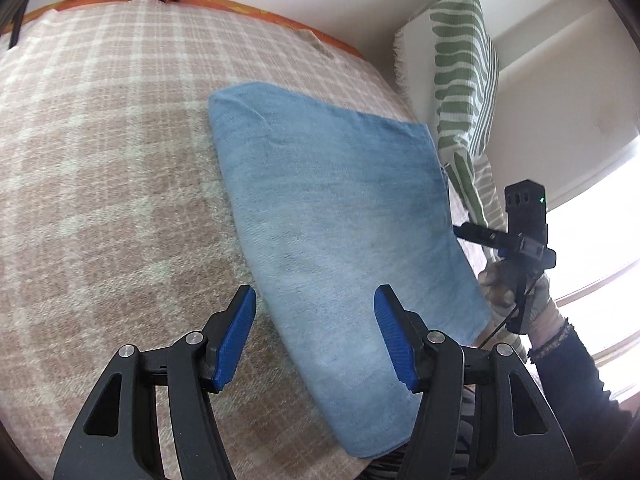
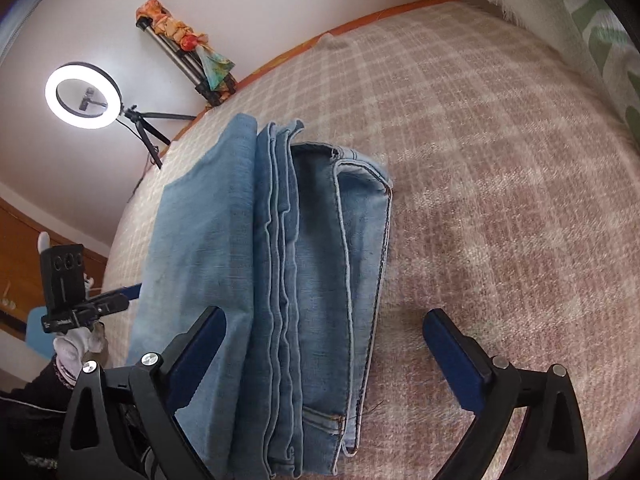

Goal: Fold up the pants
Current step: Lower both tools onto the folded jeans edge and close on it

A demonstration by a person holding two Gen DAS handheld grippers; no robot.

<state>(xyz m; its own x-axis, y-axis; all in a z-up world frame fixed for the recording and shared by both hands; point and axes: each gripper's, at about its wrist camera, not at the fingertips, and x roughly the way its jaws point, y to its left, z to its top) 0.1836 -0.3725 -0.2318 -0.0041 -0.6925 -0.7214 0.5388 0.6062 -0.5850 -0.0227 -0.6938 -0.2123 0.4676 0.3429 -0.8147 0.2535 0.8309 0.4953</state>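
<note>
The light blue jeans (image 1: 340, 216) lie folded into a compact stack on the plaid blanket (image 1: 112, 184). In the right wrist view the jeans (image 2: 280, 280) show several stacked layers with seams and hems along one side. My left gripper (image 1: 316, 340) is open and empty, just above the near end of the stack. My right gripper (image 2: 324, 360) is open and empty, with its jaws spread wide over the layered edge of the jeans. The right gripper also shows in the left wrist view (image 1: 472, 232), at the far side of the jeans.
A green-striped white cloth (image 1: 460, 76) hangs at the bed's right side. A lit ring light (image 2: 83, 96) on a tripod and a second tripod (image 2: 188, 56) wrapped in colourful cloth stand by the wall. The bed's orange edge (image 1: 256, 10) runs along the far side.
</note>
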